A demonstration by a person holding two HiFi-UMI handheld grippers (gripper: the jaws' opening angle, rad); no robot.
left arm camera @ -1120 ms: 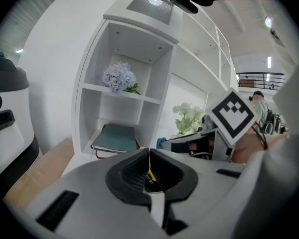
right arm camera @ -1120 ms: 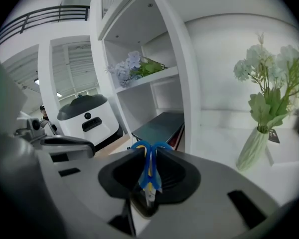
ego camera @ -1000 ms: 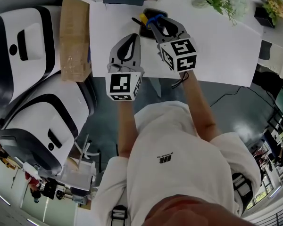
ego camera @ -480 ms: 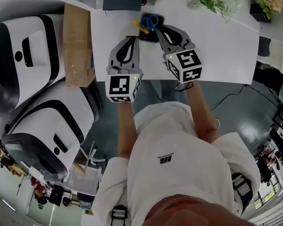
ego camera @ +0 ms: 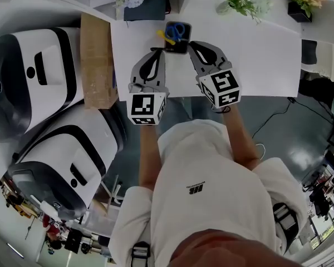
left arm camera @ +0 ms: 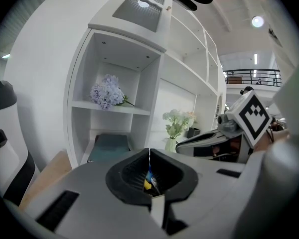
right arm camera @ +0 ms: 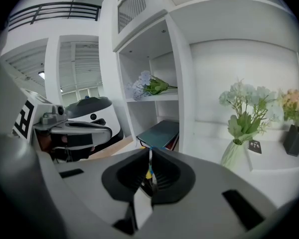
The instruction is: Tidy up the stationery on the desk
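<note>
The white desk (ego camera: 256, 54) is carrying a black pen holder (ego camera: 179, 47) near its far edge, and both grippers are hovering on the near side of it. The left gripper (ego camera: 155, 54) is pointing at it from the near left, the right gripper (ego camera: 192, 45) from close beside its right. Each is showing jaws pressed together on nothing. Blue-handled scissors (ego camera: 177, 29) and a yellow pen (ego camera: 166, 36) are standing in the holder.

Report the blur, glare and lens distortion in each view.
Head view: sharp, desk evenly lit, corners warped by the wide lens. Left gripper view: dark round vignette, ceiling lamp flares top right. Right gripper view: same vignette, shelf lines bowed.
</note>
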